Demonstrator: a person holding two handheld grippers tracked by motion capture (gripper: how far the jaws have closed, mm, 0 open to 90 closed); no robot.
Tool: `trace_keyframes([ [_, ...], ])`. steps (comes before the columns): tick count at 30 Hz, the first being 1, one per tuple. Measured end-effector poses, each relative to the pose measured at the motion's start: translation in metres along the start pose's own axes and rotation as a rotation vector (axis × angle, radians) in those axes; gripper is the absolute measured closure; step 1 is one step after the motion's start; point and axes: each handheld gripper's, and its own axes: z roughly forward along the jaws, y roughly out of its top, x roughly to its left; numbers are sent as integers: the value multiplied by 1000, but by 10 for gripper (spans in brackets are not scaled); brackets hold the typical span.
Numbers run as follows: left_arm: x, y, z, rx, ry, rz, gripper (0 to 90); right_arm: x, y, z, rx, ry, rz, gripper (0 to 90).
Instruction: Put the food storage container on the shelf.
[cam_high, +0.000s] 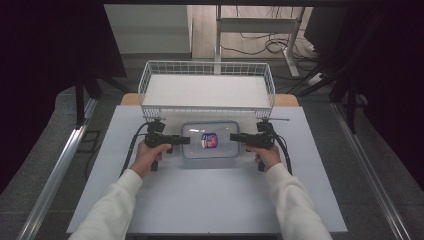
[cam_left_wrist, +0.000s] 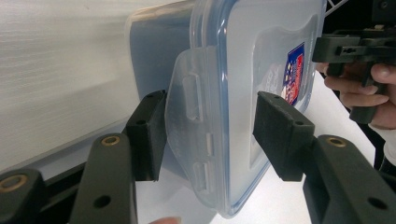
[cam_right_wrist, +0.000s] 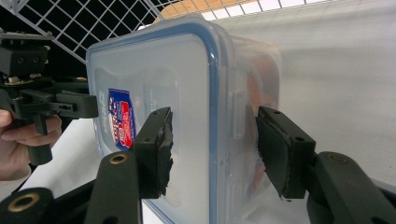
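Observation:
A clear plastic container with a blue-sealed lid and a red-and-blue label lies low over the grey table, in front of the wire basket. My left gripper is at its left end. In the left gripper view the jaws are closed over the container at its clip flap, one pad on the lid and one under the base. My right gripper grips the opposite end. There too, one pad of the gripper presses the lid of the container and the other the base.
A white wire basket with a pale liner stands just behind the container at the table's far edge. Bare table stretches towards the person. Each gripper view shows the other hand's gripper across the lid.

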Motion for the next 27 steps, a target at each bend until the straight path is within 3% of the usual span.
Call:
trace_keyframes([
  [6,0,0,4,-37,13,-50,447,1,-1,3,-10,-36,17,437],
  [10,2,0,7,-54,-8,-91,441,3,-2,6,-34,-72,32,429],
  [13,8,1,9,-71,4,-81,432,3,-3,8,-53,-87,63,421],
  [16,10,1,12,-86,-18,-122,424,3,-4,11,-71,-98,84,415],
  [18,12,1,12,-89,-25,-125,421,4,-4,12,-77,-104,87,410],
  [21,10,0,14,-104,-24,-127,413,6,-5,12,-86,-122,87,381],
  [25,1,-1,12,-109,-10,-95,331,15,-8,9,-107,-191,58,286],
  [26,-2,-1,10,-107,37,-74,299,18,-9,7,-117,-211,32,273],
  [27,-5,-1,8,-109,55,-47,280,22,-10,4,-132,-224,16,261],
])
